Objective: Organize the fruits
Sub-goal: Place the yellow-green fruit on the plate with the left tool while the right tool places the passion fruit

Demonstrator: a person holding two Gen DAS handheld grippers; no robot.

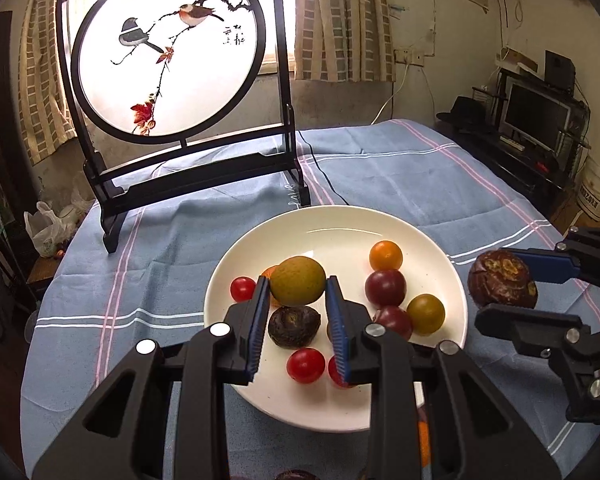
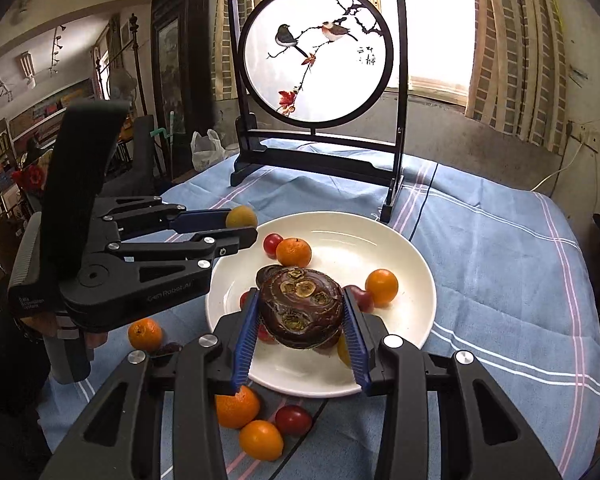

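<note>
Two grippers hold fruit above the plate: left gripper jaws clamp a green fruit, right gripper jaws clamp a brown fruit.

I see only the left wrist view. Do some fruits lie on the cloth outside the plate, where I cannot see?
Observer: Yes, one orange lies left of the plate, on the cloth.
Operator: And before the plate's near rim?
Observer: Another orange, a third orange and a red tomato lie there.
Operator: Is the right grip centred?
Observer: Yes, both pads of the right gripper clamp the dark chestnut by its sides.
</note>
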